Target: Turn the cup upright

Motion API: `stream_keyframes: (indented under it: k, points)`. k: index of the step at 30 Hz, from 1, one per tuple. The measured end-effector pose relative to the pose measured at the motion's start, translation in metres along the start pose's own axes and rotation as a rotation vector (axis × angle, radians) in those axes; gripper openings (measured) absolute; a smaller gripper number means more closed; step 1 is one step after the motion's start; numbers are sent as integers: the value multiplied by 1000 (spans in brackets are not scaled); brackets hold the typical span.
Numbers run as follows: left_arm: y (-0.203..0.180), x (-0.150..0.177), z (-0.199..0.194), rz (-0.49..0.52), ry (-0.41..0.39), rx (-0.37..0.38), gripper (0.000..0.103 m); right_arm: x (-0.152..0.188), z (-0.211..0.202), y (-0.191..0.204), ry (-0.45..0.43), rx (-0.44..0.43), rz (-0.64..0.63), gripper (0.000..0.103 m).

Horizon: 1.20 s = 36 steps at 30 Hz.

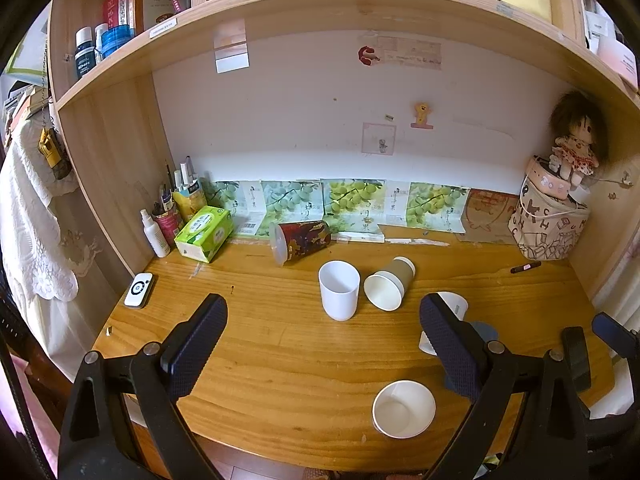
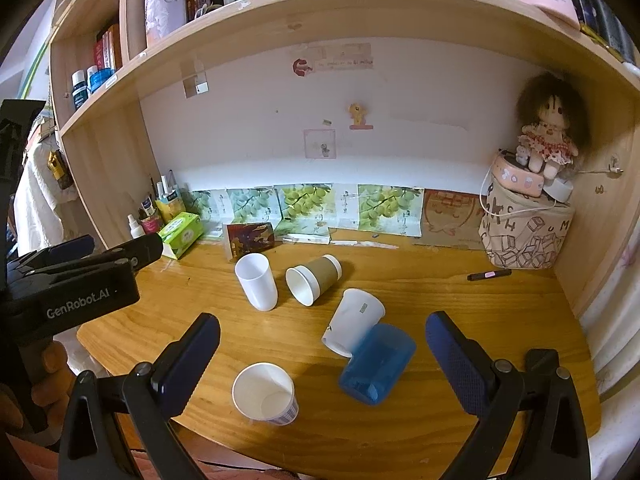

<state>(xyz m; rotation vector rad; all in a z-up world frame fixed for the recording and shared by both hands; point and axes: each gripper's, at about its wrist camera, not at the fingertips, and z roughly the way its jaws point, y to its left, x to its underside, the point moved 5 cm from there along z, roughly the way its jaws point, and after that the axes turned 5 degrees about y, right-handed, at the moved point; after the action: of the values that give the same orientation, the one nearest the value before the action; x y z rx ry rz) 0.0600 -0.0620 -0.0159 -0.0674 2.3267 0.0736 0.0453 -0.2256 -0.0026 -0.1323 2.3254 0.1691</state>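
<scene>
Wooden shelving (image 1: 304, 4) wraps the alcove we face, above a white back wall (image 1: 320, 120) and a honey-coloured desk (image 2: 400, 432). On the desk we count six cups: a white cup (image 2: 257, 282) and a paper cup (image 2: 264, 398) stand upright; a brown cup (image 2: 316, 280), a blue cup (image 2: 378, 362), a white mug (image 2: 354, 322) and a dark patterned cup (image 1: 302, 240) lie tipped over. Our left gripper (image 1: 322, 336) and right gripper (image 2: 322, 350) both gape wide, holding nothing.
</scene>
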Motion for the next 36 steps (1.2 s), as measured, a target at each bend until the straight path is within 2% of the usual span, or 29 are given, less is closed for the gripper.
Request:
stream_keyframes:
  k: [36]
  points:
    - [-6,6,3,7,18,-7,98,-1,12,-6,34,-19,-2,103]
